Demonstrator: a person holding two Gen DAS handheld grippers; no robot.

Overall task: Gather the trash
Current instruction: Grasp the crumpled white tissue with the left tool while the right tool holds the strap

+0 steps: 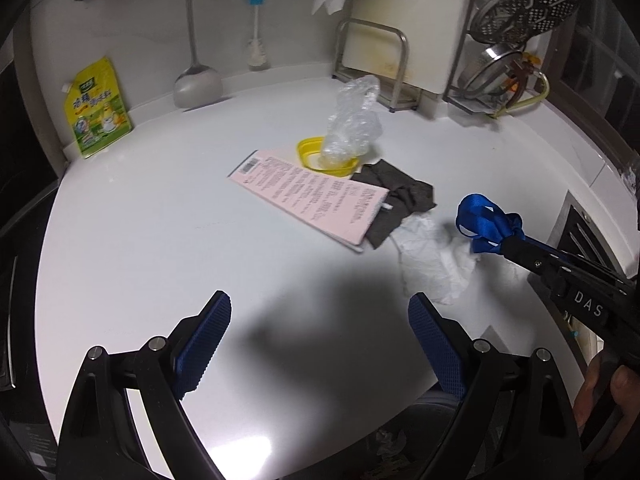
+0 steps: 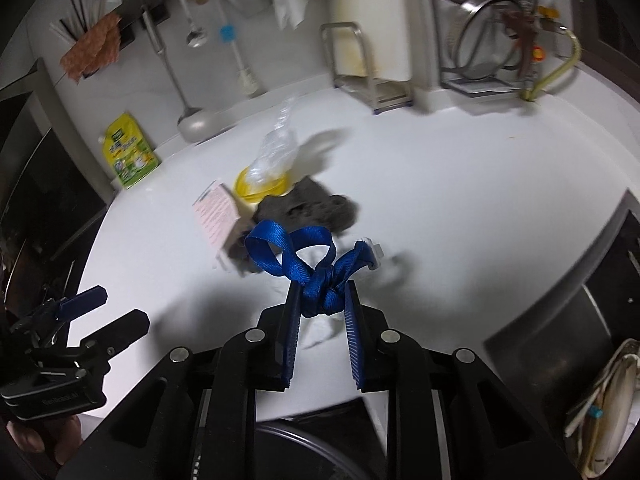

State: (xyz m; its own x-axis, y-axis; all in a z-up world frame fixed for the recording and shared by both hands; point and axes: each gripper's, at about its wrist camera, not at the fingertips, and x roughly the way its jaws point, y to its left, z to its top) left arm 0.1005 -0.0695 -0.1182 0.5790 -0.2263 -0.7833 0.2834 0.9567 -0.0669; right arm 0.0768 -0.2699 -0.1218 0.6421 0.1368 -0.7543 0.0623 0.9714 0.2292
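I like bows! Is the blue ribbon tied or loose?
Tied: the shiny blue fabric ribbon shows a knot with loops, pinched in the right gripper.

Right gripper (image 2: pixel 322 288) clamped on blue ribbon (image 2: pixel 304 264), left gripper (image 1: pixel 320 316) spread wide

We see a white counter (image 1: pixel 160 240). At its centre lies a pink printed card (image 1: pixel 308 196); at two o'clock from it sits a yellow lid (image 1: pixel 306 152) under crumpled clear plastic (image 1: pixel 352 120). A grey cloth (image 1: pixel 400 196) and white tissue (image 1: pixel 432 260) lie toward four o'clock. A green-yellow pouch (image 1: pixel 100 108) stands at ten o'clock.
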